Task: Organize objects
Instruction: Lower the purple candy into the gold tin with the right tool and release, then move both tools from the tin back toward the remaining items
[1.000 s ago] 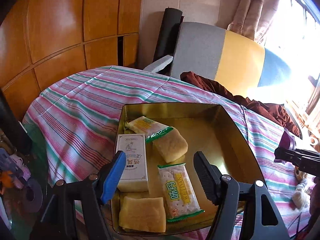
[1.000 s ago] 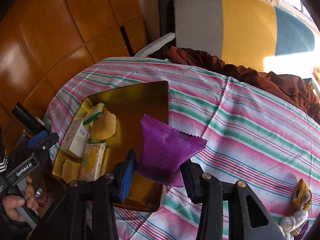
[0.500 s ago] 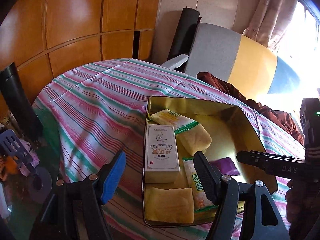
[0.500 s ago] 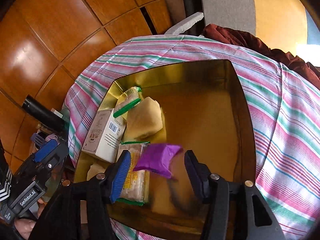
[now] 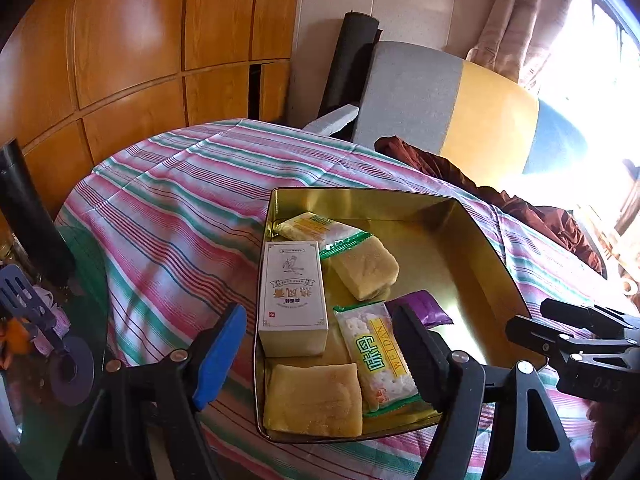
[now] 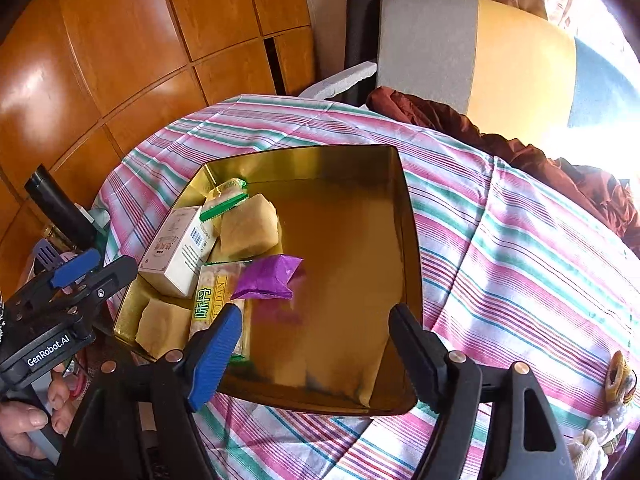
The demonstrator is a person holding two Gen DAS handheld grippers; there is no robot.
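Luckily, the purple packet [image 6: 269, 277] is inside the gold tin [image 6: 404, 216] now, but it does not lie flat. It leans with one side on the green cracker pack [image 6: 208, 300] and its far corner sticks up a little, so I think it could slide or flip if something bumps it. The right gripper [image 6: 312, 344] hangs just over the near part of the tin, and if it dips as it pulls away, one of its fingers could knock the near wall and push the whole tin along the striped cloth [image 6: 520, 240]. The tin sits close to the near edge of the table, so a hard bump might tip it off. The left gripper [image 5: 320, 344] is also close, right over the white box [image 5: 292, 292], and the two tools could hit each other if both move in at once. The right gripper's jaws have just been opening, and now they stand wide apart with nothing between them; the packet lies past the blue fingertip [image 6: 216, 344] and is not touching it. The left gripper's jaws have just opened a bit more too. They hold nothing, and from its own camera the white box and the cracker pack show in the gap below. Whether they touch the tin I cannot tell.
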